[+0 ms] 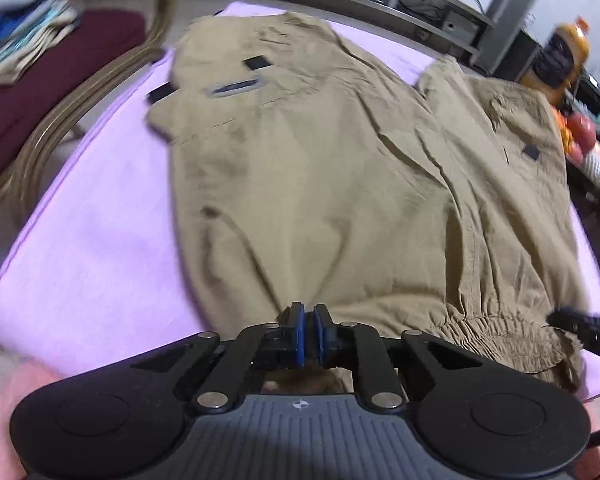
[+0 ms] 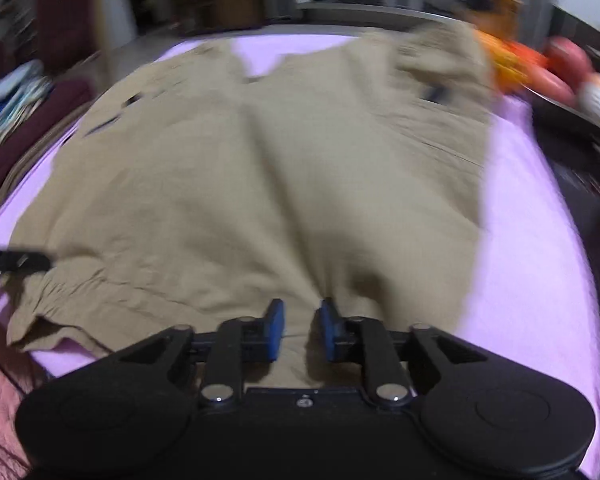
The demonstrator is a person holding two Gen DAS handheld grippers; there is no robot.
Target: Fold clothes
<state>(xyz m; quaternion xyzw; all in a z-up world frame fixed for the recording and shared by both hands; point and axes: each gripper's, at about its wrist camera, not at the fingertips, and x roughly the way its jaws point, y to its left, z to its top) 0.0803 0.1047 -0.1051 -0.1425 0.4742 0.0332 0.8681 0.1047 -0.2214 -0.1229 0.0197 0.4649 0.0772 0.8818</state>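
Note:
Khaki shorts (image 1: 320, 168) lie spread on a lilac cloth-covered table (image 1: 100, 248), the elastic waistband nearest me. My left gripper (image 1: 309, 316) is shut on the waistband edge at its left part. My right gripper (image 2: 302, 316) is at the waistband's right part, its blue pads (image 2: 276, 320) a small gap apart with khaki fabric (image 2: 260, 184) bunched between them; the view is blurred. The right gripper's tip shows in the left wrist view (image 1: 580, 324), and the left gripper's tip in the right wrist view (image 2: 16, 260).
A maroon-cushioned chair (image 1: 60, 92) with stacked folded clothes (image 1: 20, 32) stands left of the table. An orange bottle (image 1: 560, 52) and fruit (image 1: 584, 136) sit at the right. Grey shelves (image 1: 400, 4) stand behind.

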